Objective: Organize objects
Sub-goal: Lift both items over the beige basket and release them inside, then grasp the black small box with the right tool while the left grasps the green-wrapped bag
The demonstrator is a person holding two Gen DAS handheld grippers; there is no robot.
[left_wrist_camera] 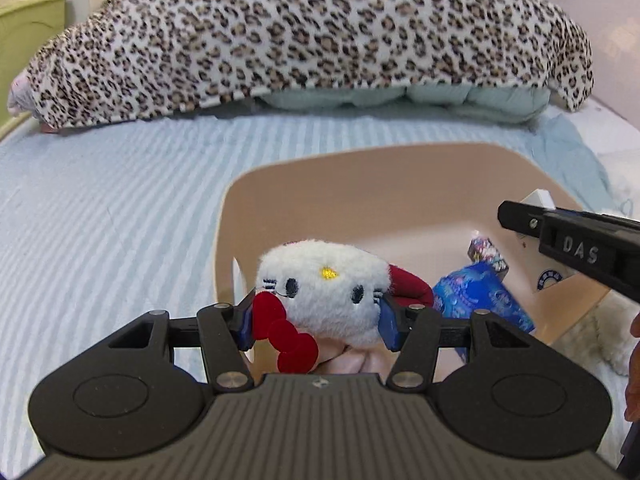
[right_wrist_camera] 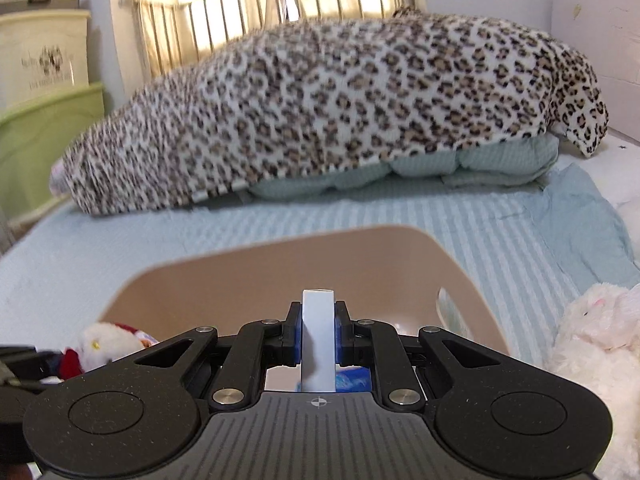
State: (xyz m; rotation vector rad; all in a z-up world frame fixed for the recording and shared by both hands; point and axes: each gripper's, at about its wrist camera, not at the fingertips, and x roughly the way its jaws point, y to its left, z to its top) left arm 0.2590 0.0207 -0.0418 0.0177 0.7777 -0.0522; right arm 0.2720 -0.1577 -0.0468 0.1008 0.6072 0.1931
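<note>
The left gripper [left_wrist_camera: 318,312] clamps the plush cat [left_wrist_camera: 324,296], the right gripper [right_wrist_camera: 318,340] pinches a white box [right_wrist_camera: 318,340], both over the bin [left_wrist_camera: 360,184], apparently for dropping in.

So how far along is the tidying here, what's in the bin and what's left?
Done: a blue packet already lies in the tan bin. In hand: the left gripper is shut on the cat plush over the bin, and the right gripper is shut on a white box above it. Left: a white plush on the bed beside the bin.
</note>
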